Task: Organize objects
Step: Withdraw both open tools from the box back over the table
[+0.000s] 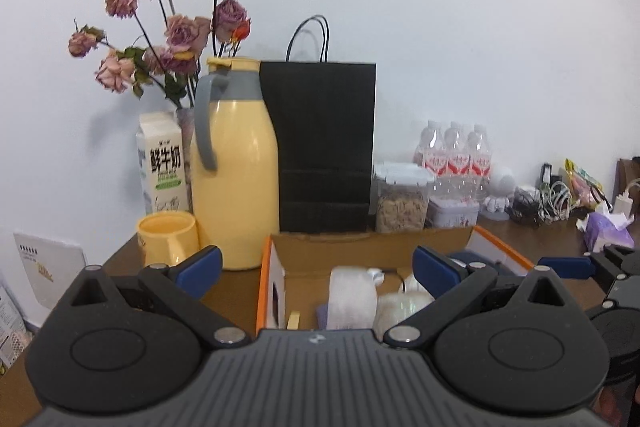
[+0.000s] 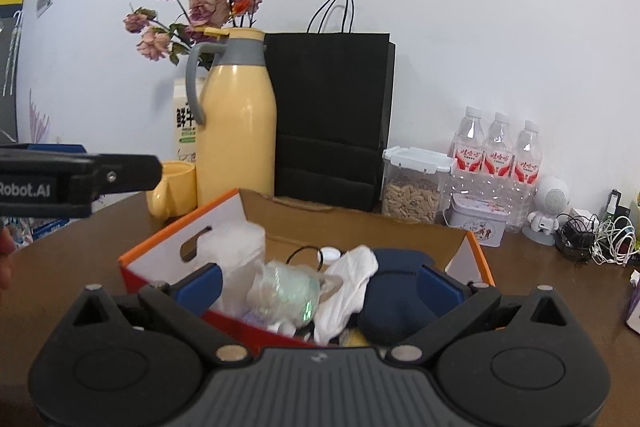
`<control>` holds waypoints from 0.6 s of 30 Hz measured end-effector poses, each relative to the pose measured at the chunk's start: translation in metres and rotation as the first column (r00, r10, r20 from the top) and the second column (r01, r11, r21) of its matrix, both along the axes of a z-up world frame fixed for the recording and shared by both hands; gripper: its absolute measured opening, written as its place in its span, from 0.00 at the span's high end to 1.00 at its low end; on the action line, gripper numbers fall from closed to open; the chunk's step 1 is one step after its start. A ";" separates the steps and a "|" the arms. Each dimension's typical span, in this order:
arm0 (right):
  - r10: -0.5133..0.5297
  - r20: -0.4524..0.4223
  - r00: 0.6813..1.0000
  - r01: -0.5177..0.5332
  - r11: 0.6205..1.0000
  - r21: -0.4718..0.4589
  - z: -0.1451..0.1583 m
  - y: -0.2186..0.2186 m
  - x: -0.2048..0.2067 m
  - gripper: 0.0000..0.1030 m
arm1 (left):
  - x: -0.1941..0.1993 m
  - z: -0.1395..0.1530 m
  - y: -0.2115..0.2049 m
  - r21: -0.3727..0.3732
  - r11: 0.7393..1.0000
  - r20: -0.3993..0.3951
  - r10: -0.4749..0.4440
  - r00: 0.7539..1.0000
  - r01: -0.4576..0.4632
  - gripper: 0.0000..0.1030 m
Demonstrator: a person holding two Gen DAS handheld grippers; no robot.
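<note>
— Two hand-held grippers are seen poised over an open orange-edged cardboard box [image 2: 478, 259] on a dark brown wooden table [image 2: 100, 235]. How are the fingers set?

— The left gripper [image 1: 318, 265] is shown with its blue-padded fingers [image 1: 200, 269] spread wide and nothing held between them. The right gripper [image 2: 318, 285] is likewise spread wide and empty, its pads framing the near side of the box.

— What is seen inside the box?

— A crumpled white cloth [image 2: 348, 287], a dark navy rounded pouch [image 2: 394, 291], a clear plastic wrap with a greenish sheen [image 2: 284, 289] and a frosted white cylinder [image 2: 236, 247] are piled together. A thin black cable loop [image 2: 300, 253] is visible toward the far side.

— And behind it?

— A tall yellow thermos jug with a grey handle [image 1: 236, 163] is stood just beyond the far left corner of the box, with a yellow mug [image 1: 168, 237] to its left and a white milk carton [image 1: 162, 163] behind the mug. Dried pink roses [image 1: 176, 31] are raised above the carton. A black paper bag with cord handles [image 1: 328, 147] is stood against the white wall, to the right of the jug. Farther right, a clear lidded container of grain [image 2: 412, 191], a pack of water bottles with red labels [image 2: 496, 155], a small printed tin [image 2: 476, 223] and a white robot figurine [image 2: 548, 207] are lined up, with a tangle of cables [image 2: 596, 235] at the far right.
</note>
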State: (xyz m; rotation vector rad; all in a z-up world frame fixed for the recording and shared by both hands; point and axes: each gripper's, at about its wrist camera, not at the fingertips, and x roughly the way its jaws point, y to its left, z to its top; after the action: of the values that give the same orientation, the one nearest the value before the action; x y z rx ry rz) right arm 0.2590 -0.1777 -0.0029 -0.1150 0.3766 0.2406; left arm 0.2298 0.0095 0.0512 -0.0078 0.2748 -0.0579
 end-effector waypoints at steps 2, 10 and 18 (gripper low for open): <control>0.001 -0.010 1.000 -0.001 1.000 -0.005 -0.004 -0.001 -0.007 0.00 | -0.006 -0.005 0.003 0.005 1.000 -0.017 0.010 1.000 -0.010 0.00; -0.004 -0.070 0.998 0.002 1.000 -0.022 -0.025 -0.004 -0.026 0.00 | -0.019 -0.034 0.020 0.013 0.999 -0.117 0.045 0.992 -0.044 0.00; -0.023 -0.143 0.990 0.019 0.999 -0.028 -0.044 -0.010 -0.035 0.00 | -0.027 -0.062 0.030 0.057 0.997 -0.211 0.066 0.975 -0.055 0.00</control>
State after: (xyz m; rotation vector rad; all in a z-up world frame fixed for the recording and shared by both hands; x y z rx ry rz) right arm 0.2244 -0.1873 -0.0469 -0.1200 0.5234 0.2237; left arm 0.2031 0.0390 -0.0104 0.0278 0.4897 0.0111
